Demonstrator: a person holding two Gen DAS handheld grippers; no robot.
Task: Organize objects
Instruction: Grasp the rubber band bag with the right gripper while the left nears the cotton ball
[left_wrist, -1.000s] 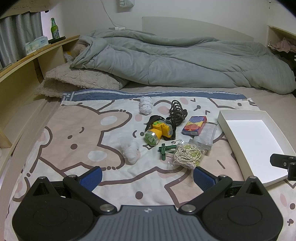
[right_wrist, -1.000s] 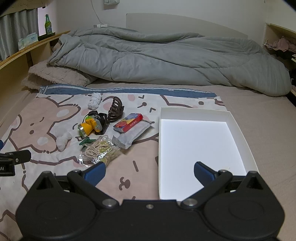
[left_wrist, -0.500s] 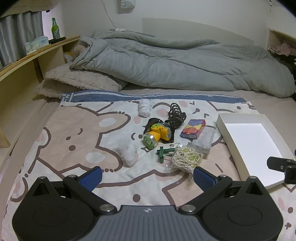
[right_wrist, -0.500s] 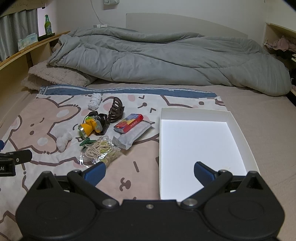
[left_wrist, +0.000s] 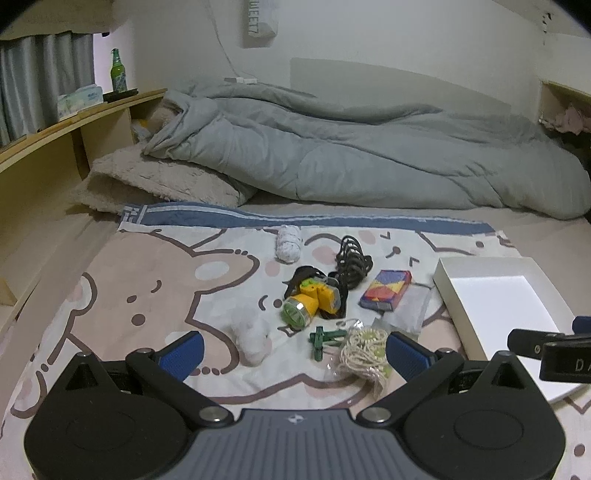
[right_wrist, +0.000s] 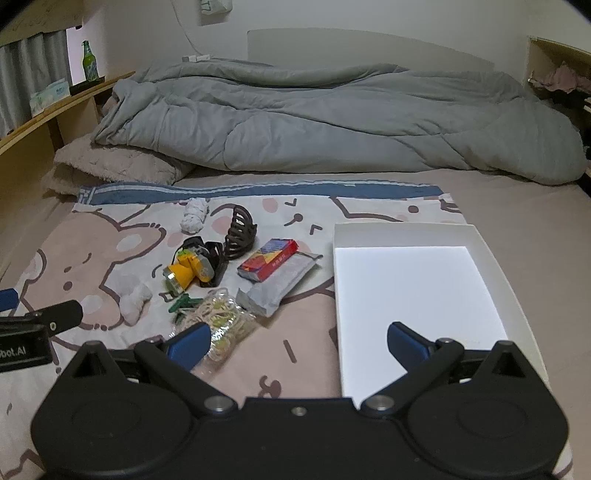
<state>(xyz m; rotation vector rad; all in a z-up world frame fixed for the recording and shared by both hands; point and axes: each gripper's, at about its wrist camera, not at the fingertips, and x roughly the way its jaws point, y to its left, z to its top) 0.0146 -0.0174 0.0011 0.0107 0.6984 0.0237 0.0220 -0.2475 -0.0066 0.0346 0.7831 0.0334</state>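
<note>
Small items lie clustered on a cartoon-print blanket (left_wrist: 147, 280): a yellow headlamp (left_wrist: 312, 301), a dark hair claw (left_wrist: 352, 260), a colourful card box (left_wrist: 386, 290) on a grey pouch (right_wrist: 282, 282), green clothespins (left_wrist: 325, 338), a bag of rubber bands (left_wrist: 364, 350), and two white rolled socks (left_wrist: 251, 338) (left_wrist: 289, 243). An empty white tray (right_wrist: 413, 288) sits to their right. My left gripper (left_wrist: 291, 354) hovers open just short of the cluster. My right gripper (right_wrist: 297, 341) is open, its left finger above the band bag (right_wrist: 221, 325), its right finger above the tray.
A grey duvet (left_wrist: 351, 158) and beige pillow (left_wrist: 155, 184) fill the far end of the bed. A wooden shelf (left_wrist: 74, 122) with a green bottle (left_wrist: 118, 74) and tissue pack runs along the left. Each gripper shows at the edge of the other's view.
The left gripper has pulled back and tilted up a little, so the items sit lower and smaller in its view. The right gripper has barely moved. Both stay open.
</note>
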